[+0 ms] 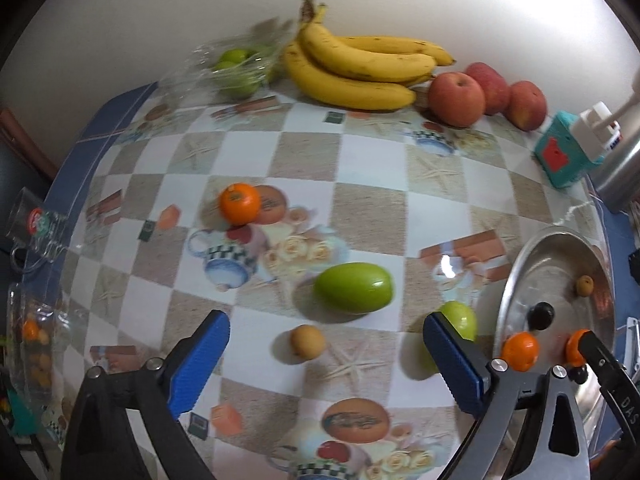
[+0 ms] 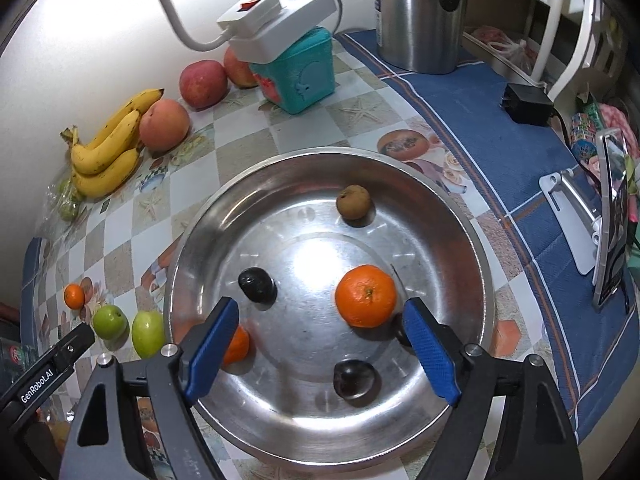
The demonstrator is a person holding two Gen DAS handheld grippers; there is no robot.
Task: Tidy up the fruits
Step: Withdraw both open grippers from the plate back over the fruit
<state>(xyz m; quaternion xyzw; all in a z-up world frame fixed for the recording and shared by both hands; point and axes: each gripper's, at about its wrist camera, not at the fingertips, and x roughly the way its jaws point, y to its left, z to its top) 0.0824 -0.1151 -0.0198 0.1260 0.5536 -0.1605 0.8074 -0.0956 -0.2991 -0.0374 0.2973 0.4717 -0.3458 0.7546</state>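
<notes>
Fruits are split up: a tangerine (image 2: 365, 295) and a few small ones sit in the steel bowl (image 2: 460, 224), green ones (image 1: 353, 287) are still loose mid-table, left gripper (image 1: 326, 354) and right gripper (image 2: 320, 344) both gaping, holding zilch.

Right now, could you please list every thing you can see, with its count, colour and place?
bananas: one bunch, yellow, by the wall
apples: three, red, right of bananas
bagged fruit: green, clear bag, left of bananas
steel bowl: one, silver, holds two oranges, dark fruits, a brown fruit
loose orange: one, on tablecloth
green fruits: two, beside bowl
small brown fruit: one, on tablecloth
teal box: one, under white power strip
kettle: one, silver
left gripper: open, empty
right gripper: open, over bowl
</notes>
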